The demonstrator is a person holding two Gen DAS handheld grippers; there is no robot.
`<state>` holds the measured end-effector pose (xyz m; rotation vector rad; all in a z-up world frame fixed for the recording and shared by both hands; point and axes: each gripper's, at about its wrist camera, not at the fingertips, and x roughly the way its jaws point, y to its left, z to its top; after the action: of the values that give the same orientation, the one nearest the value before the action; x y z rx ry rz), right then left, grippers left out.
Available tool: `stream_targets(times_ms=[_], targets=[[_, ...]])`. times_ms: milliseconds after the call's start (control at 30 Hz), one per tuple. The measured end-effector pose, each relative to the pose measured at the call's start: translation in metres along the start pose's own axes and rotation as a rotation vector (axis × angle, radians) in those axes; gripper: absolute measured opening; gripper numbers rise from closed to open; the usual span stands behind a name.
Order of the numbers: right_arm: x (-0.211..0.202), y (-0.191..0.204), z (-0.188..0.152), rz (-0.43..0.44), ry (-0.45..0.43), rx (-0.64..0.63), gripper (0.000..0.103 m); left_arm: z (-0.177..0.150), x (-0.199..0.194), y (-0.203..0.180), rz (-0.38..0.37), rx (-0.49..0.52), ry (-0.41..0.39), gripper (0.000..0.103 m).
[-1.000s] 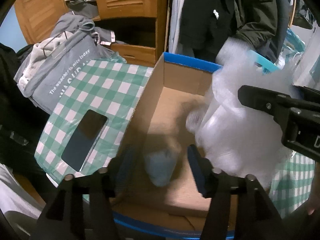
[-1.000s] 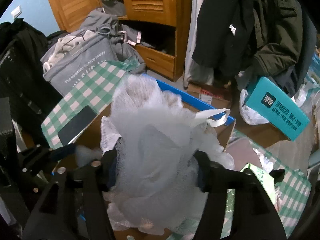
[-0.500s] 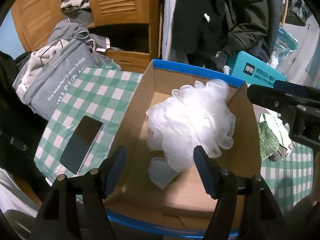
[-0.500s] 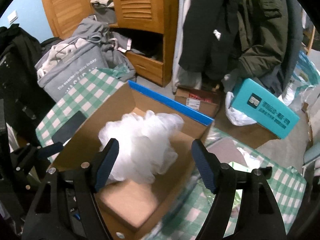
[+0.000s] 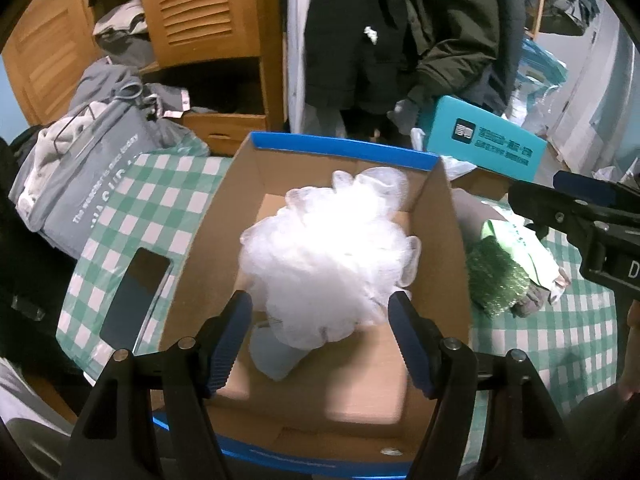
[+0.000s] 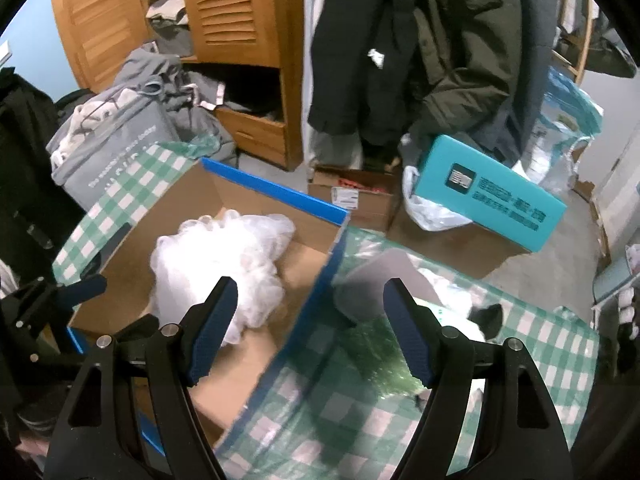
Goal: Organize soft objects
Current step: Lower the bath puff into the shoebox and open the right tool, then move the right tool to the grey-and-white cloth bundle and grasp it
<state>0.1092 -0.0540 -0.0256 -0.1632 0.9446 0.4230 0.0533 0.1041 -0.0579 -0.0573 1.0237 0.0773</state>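
Note:
A white mesh bath pouf [image 5: 328,256] lies inside the open cardboard box [image 5: 444,248] with a blue rim; it also shows in the right wrist view [image 6: 224,256]. A pale blue soft item [image 5: 276,356] lies under it on the box floor. My left gripper [image 5: 320,332] is open and empty above the box's near end. My right gripper [image 6: 310,324] is open and empty, over the box's right wall [image 6: 316,280] and the green-checked cloth. A green scrubby item [image 5: 492,276] with a pale green packet [image 5: 524,248] lies on the cloth right of the box, blurred in the right wrist view [image 6: 380,344].
A dark phone [image 5: 134,292] lies on the checked cloth [image 5: 116,216] left of the box. A grey bag of clothes [image 5: 84,168] stands at the far left. A teal box [image 5: 488,140], hanging coats [image 5: 400,32] and a wooden wardrobe [image 5: 208,12] are behind.
My right gripper let go of the white pouf into the box, then drew back and to the right. The left gripper stayed open over the box.

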Motion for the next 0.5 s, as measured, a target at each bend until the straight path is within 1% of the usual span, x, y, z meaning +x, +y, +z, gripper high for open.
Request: stream_targets(times_ms=[400, 467, 500], targets=[[-0.018, -0.049, -0.02, -0.052, -0.01, 0.07, 0.076, 0.002, 0.001, -0.041, -0.021, 0.067, 0.001, 0.073], [-0.02, -0.057, -0.025, -0.061, -0.008, 0.084, 0.076, 0.002, 0.001, -0.049, -0.017, 0.083, 0.001, 0.076], [-0.021, -0.063, -0.028, -0.065, -0.007, 0.092, 0.076, 0.001, 0.001, -0.053, -0.017, 0.09, -0.001, 0.076]])
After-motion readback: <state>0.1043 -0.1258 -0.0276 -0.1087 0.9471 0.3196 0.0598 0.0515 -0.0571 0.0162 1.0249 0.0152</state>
